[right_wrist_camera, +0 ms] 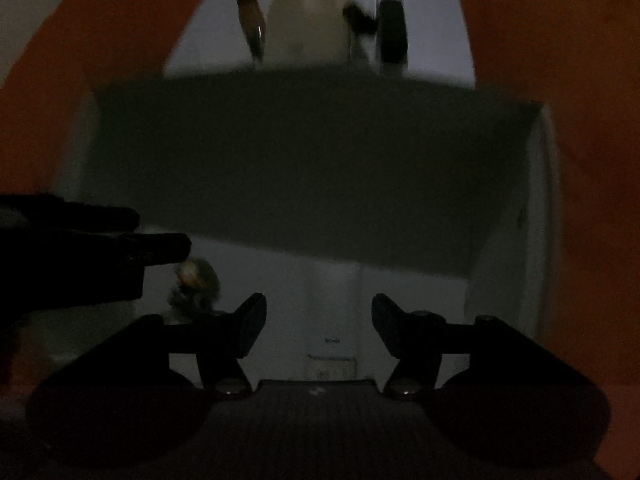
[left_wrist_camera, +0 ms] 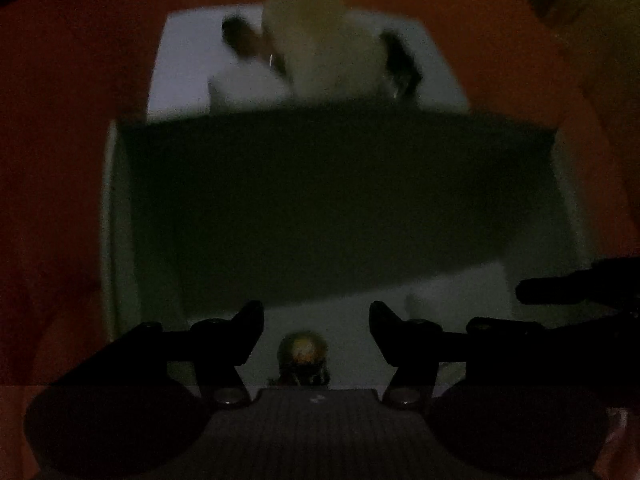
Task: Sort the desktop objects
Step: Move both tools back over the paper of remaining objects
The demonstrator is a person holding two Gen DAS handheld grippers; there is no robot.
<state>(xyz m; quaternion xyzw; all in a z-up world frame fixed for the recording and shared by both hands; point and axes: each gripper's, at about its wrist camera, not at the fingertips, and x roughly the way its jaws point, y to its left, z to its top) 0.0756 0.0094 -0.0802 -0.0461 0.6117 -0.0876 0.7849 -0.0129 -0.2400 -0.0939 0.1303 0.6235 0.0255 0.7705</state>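
Orange bench [left_wrist_camera: 60,140] surrounds a white organiser box [right_wrist_camera: 540,200]. Both the left tool [left_wrist_camera: 316,332] and right tool [right_wrist_camera: 319,324] stand apart, empty. A small brass-topped trinket [left_wrist_camera: 303,354] sits in the near compartment; dim, blurred footage risks misplacing it. Only the right view shows its neighbouring compartment's bare floor.

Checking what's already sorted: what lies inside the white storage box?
In the white storage box, a dark flat sheet covers the middle; beyond it a cream object, nearer a small round gold-topped item. Anything underneath is hidden.
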